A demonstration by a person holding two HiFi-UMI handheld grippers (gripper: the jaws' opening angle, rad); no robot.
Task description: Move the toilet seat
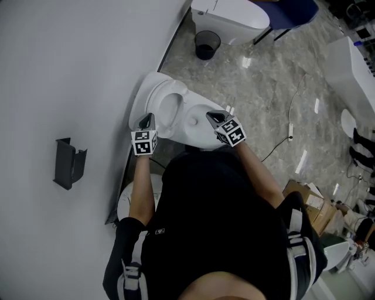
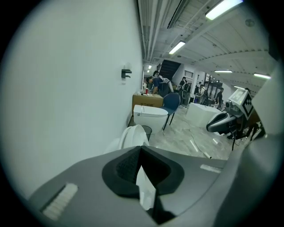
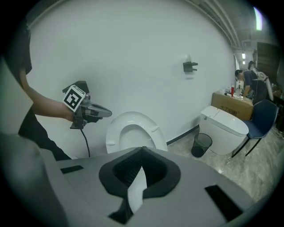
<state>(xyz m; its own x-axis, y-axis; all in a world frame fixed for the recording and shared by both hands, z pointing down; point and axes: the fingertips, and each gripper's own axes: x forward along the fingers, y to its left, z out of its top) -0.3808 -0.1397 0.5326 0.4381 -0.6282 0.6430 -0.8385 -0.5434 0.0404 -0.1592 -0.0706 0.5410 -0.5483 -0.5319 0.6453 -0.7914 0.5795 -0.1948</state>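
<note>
Left tool [image 1: 146, 120] and right tool [image 1: 215, 116] are both closed, holding nothing. The toilet seat [image 1: 149, 96] stands raised just ahead of the left tool, leftward of the right. A push from closed jaws could slip, letting it slam down.

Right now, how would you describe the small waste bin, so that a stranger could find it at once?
Follow the foot of the long white wall, past the raised toilet seat, towards the second toilet. The waste bin stands on the grey floor close to that second toilet. It is small, round and black, whereas both toilets are white.
</note>
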